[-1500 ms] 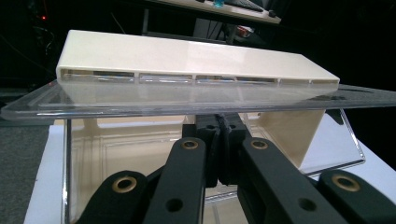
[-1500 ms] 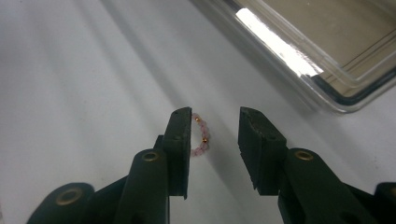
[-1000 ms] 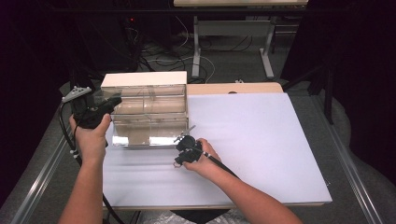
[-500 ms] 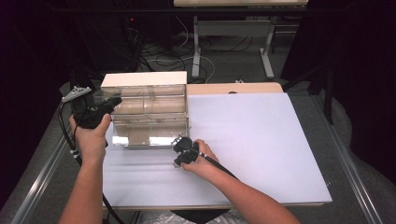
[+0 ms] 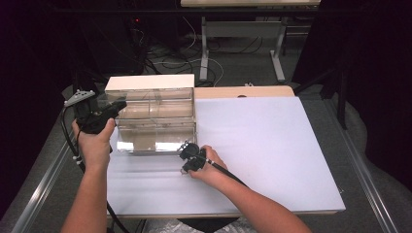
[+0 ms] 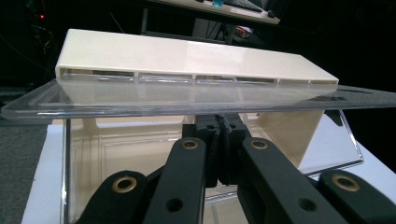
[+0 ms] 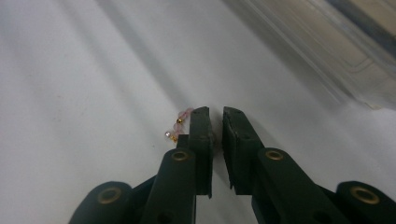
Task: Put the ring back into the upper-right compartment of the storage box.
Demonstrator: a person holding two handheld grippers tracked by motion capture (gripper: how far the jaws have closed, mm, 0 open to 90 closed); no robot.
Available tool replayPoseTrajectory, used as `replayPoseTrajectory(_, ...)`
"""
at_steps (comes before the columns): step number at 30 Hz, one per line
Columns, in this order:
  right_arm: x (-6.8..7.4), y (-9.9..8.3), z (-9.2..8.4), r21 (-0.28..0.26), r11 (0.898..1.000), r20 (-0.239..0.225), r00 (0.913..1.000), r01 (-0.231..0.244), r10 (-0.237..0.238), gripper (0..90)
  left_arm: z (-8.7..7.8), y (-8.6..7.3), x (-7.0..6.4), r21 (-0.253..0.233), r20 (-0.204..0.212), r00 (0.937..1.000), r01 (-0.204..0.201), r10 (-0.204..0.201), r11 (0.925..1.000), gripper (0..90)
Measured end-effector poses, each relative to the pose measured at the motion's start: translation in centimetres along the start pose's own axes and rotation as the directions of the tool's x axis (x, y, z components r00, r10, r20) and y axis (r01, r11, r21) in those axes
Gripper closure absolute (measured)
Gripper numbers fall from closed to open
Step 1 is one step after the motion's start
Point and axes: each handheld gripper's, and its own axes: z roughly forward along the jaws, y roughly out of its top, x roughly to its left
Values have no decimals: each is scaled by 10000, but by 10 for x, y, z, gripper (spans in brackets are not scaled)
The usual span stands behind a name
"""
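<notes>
In the right gripper view the right hand-held gripper (image 7: pixel 215 122) points down at the white table (image 7: pixel 84 84), jaws just closing to a narrow gap — a small pink-and-gold beaded piece (image 7: pixel 177 126) lies at the left jaw's tip, though whether it is pinched cannot be told. Left of centre in the high view, the left hand-held gripper (image 5: pixel 118 105) is clamped shut on the raised clear lid (image 6: pixel 196 100) of a clear organiser box (image 5: pixel 155 124) — its cream back panel (image 6: pixel 187 56) fills the upper frame.
</notes>
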Motion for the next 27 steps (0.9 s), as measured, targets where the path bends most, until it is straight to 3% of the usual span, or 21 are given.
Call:
replayPoseTrajectory(6,0,0,-1,56,10000,267,9996,52,-53,869,0,0,0,5,4,10000,-6,6,10000,900)
replayPoseTrajectory(15,0,0,-1,66,9998,118,9997,-209,209,871,0,0,0,-7,2,10000,12,-12,10000,900)
replayPoseTrajectory(27,0,0,-2,-52,10000,89,9999,-83,84,883,0,0,0,-1,-3,10000,-4,4,10000,900)
